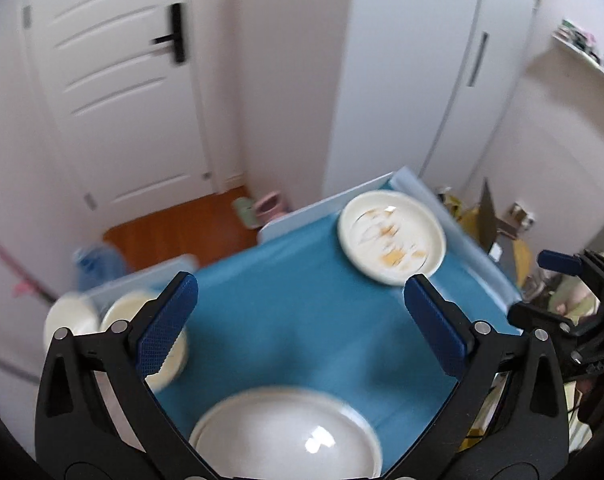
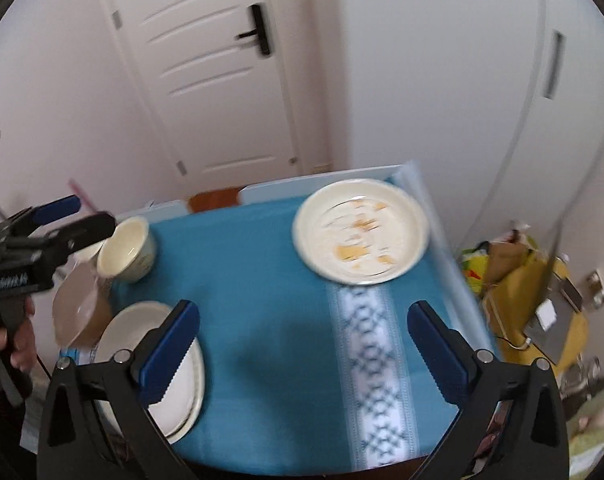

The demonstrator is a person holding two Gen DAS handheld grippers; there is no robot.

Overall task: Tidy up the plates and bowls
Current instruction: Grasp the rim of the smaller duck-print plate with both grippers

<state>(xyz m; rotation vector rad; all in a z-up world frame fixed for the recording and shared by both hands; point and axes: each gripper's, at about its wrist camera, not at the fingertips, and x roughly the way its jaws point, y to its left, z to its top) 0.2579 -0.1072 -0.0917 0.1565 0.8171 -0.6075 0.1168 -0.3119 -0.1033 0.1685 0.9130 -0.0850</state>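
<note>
A cream plate smeared with orange food sits at the far right corner of the blue-clothed table; the right wrist view shows the dirty plate too. A stack of clean white plates lies right below my left gripper, which is open and empty. Cream bowls stand at the table's left edge, blurred. My right gripper hangs open and empty over the cloth, between the plate stack and the dirty plate. A cream bowl stands at the far left, beside the left gripper.
A white door and a wardrobe stand behind the table. Yellow bags and cardboard crowd the floor on the right. A clear plastic dish sits by the table's left edge. A hand holds the left gripper's handle.
</note>
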